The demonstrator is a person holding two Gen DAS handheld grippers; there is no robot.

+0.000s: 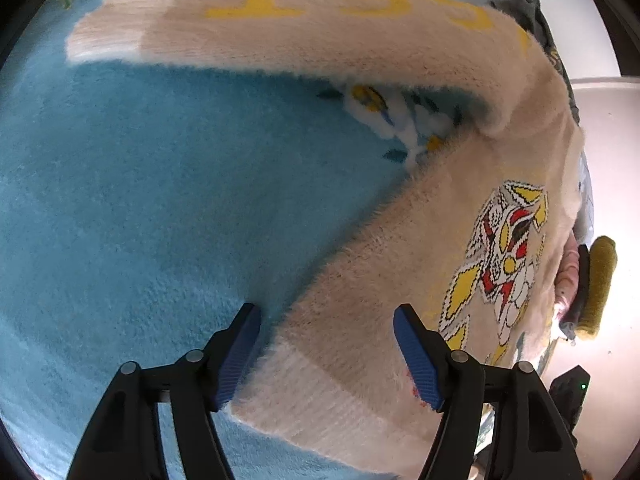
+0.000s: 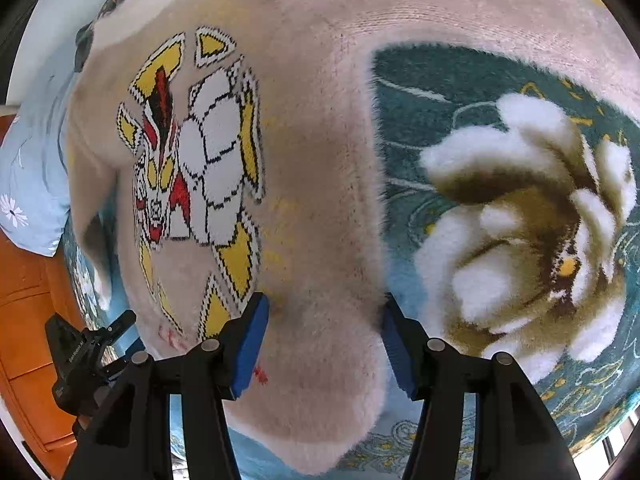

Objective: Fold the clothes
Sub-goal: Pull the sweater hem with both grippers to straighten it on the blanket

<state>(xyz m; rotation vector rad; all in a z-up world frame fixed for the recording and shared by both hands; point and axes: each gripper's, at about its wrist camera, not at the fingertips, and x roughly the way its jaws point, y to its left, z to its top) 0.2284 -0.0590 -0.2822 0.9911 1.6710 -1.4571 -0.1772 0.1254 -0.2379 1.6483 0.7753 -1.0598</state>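
Note:
A cream fuzzy sweater (image 1: 360, 300) with a red, yellow and white robot figure (image 1: 500, 260) lies flat on a blue plush blanket (image 1: 140, 200). One sleeve (image 1: 280, 28) with yellow letters stretches across the top of the left wrist view. My left gripper (image 1: 328, 356) stands open over the ribbed hem corner (image 1: 320, 392); the cloth lies between its blue pads, unpressed. In the right wrist view the sweater (image 2: 320, 200) fills the middle. My right gripper (image 2: 324, 346) straddles its lower corner (image 2: 320, 400), open, one pad over the knit and the other at its edge.
The blanket carries a large white flower pattern (image 2: 520, 220). A light blue pillow (image 2: 28, 160) with daisies and orange wooden furniture (image 2: 32, 300) lie at the left. A dark garment (image 1: 520, 4) lies beyond the sweater. A mustard fuzzy object (image 1: 600, 284) sits at the right edge.

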